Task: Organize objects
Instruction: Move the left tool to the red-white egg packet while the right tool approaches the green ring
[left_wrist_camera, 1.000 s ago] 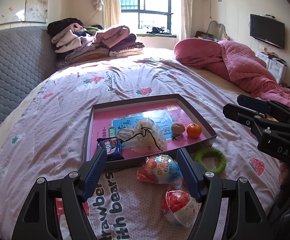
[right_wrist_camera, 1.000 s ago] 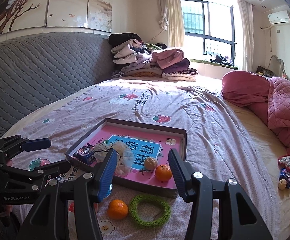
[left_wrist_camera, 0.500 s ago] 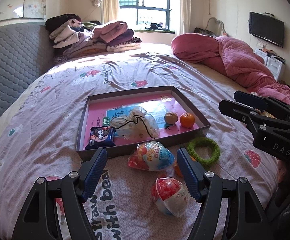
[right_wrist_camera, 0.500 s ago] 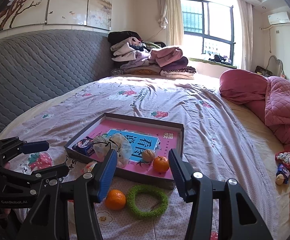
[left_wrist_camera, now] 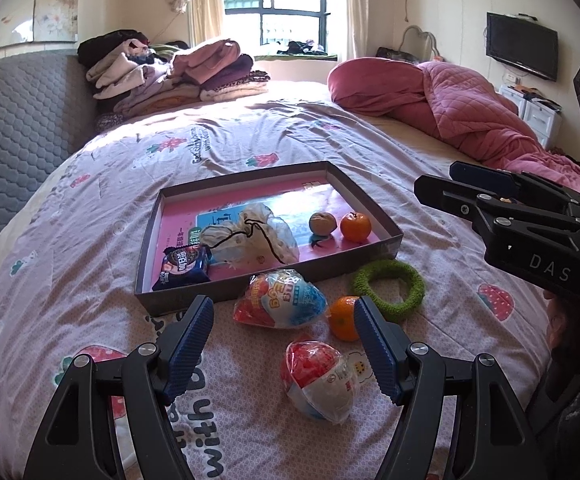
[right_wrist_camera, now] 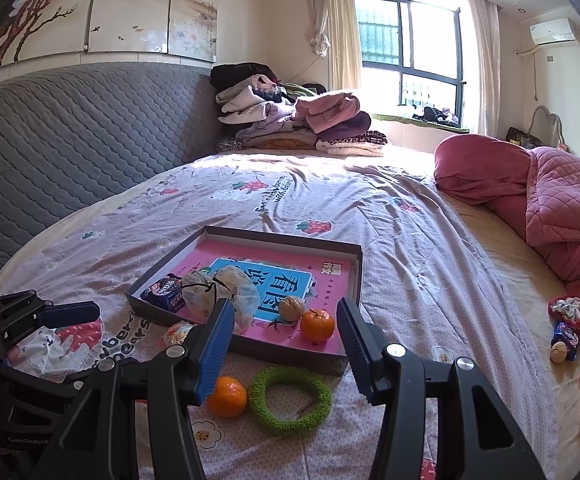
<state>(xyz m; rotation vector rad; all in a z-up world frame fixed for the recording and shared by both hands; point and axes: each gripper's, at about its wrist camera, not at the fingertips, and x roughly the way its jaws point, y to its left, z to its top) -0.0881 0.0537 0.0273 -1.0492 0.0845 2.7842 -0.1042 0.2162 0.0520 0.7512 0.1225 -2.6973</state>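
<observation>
Left tool (left_wrist_camera: 283, 322), jaws spread and empty, hovers over two wrapped toy eggs (left_wrist_camera: 279, 299) lying on the bed (left_wrist_camera: 89, 184) just outside the shallow box (left_wrist_camera: 145, 256). A loose orange (right_wrist_camera: 226, 397) and green ring (right_wrist_camera: 290, 400) lie below the right tool (right_wrist_camera: 285, 326), likewise agape. Best practice: centre on one egg, descend, close gently on crinkly wrap.

"DAS" on right gripper (left_wrist_camera: 530, 232), "GenRobot" on left gripper (right_wrist_camera: 29, 360) — "with" on bedsheet (left_wrist_camera: 89, 208)
</observation>
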